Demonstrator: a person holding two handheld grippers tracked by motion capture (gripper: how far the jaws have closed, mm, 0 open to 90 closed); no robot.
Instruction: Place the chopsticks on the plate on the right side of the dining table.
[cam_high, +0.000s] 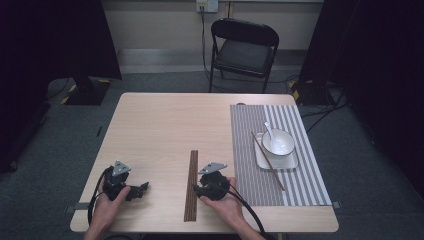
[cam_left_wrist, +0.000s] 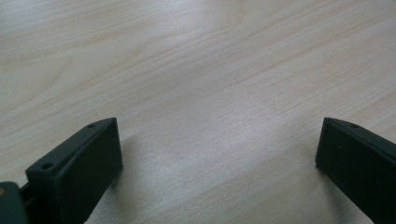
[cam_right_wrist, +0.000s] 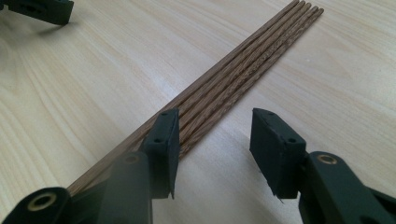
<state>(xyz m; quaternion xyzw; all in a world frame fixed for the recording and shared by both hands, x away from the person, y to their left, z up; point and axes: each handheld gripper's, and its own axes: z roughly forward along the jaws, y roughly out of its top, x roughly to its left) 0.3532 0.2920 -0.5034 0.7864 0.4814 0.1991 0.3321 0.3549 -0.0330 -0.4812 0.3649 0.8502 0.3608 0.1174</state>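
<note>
A bundle of several dark wooden chopsticks (cam_high: 191, 185) lies lengthwise on the pale wooden table (cam_high: 160, 130), near its front edge. My right gripper (cam_high: 197, 190) is just right of the bundle, jaws pointing left at it. In the right gripper view the chopsticks (cam_right_wrist: 243, 65) run away diagonally. My right gripper (cam_right_wrist: 215, 126) stands partly open over them: one jaw rests above the bundle, the other over bare table beside it, and nothing is pinched. My left gripper (cam_high: 142, 189) sits at the front left. In its own view the left gripper (cam_left_wrist: 219, 135) is wide open over bare wood.
A striped grey placemat (cam_high: 295, 190) covers the table's right side. On it stands a white square plate (cam_high: 292, 162) with a white bowl (cam_high: 277, 141) and spoon (cam_high: 268, 130). One single chopstick (cam_high: 272, 170) lies across the plate. A black folding chair (cam_high: 245, 50) stands beyond the table.
</note>
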